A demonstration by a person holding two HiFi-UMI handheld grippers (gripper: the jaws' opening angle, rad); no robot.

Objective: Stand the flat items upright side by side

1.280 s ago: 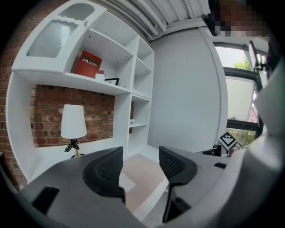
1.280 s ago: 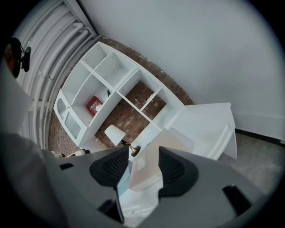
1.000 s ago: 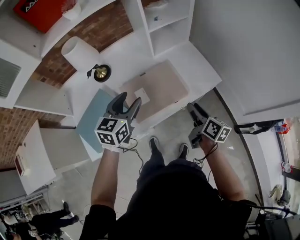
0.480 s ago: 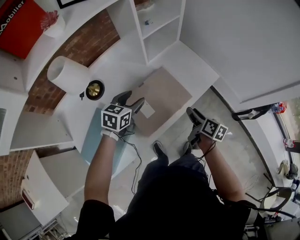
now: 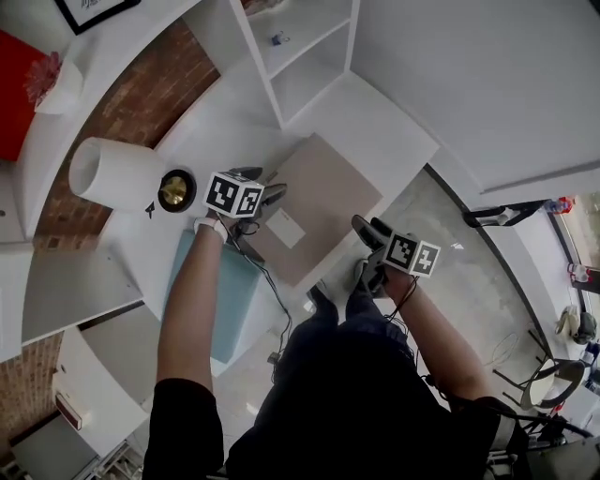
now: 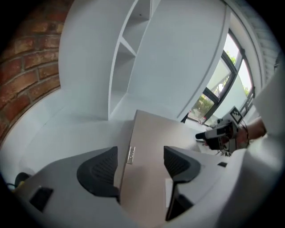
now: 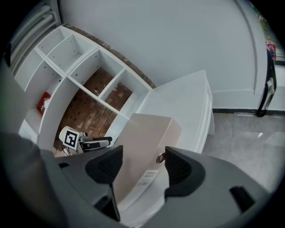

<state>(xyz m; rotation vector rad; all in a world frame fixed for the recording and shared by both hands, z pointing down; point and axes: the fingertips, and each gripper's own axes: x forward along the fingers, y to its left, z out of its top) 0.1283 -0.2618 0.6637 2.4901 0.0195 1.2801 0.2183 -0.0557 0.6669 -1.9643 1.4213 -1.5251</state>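
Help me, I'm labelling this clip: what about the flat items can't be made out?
- Label on the beige panel: print too small in head view, blurred in right gripper view.
- Light blue panel: head view, the person's left arm covers part.
- Metal fitting at the beige panel's edge: left gripper view, too small to identify.

A furnished, home-like living room: white cubby shelving (image 5: 309, 52) against a brick wall (image 5: 141, 103), a white-shaded table lamp (image 5: 112, 175), a framed picture (image 5: 89, 9), and large windows (image 6: 222, 84).
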